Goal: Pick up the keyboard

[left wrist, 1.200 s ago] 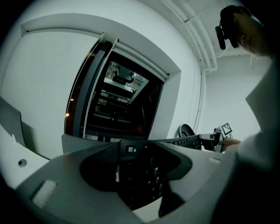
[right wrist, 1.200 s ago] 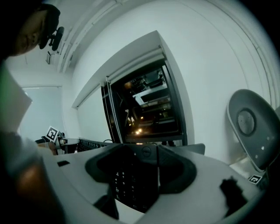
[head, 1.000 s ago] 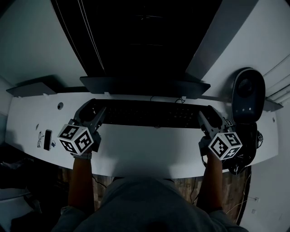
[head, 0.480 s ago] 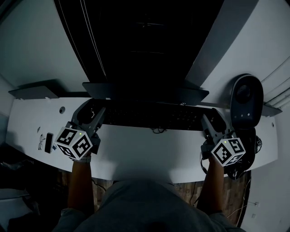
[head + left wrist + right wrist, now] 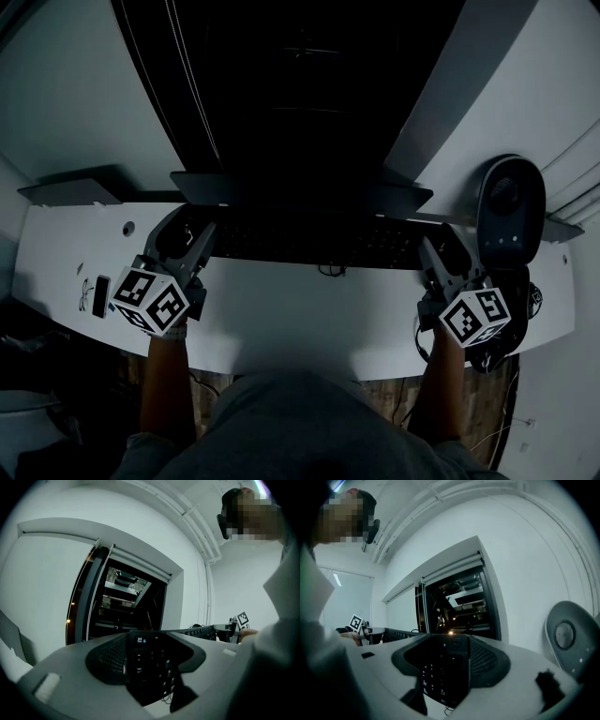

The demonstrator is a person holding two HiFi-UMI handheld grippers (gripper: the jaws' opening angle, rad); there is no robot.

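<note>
at frame centre, a black keyboard (image 5: 319, 239) is held over a white desk (image 5: 309, 323), the left gripper (image 5: 190, 234) clamping its left end, the right gripper (image 5: 437, 251) its right end

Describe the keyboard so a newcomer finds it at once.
Over the white desk, below the tall dark panel, a long black slab spans the far edge: the keyboard, its ends clamped by the left gripper and right gripper. Unlike the oval grey speaker at its right, it is flat and keyed.
</note>
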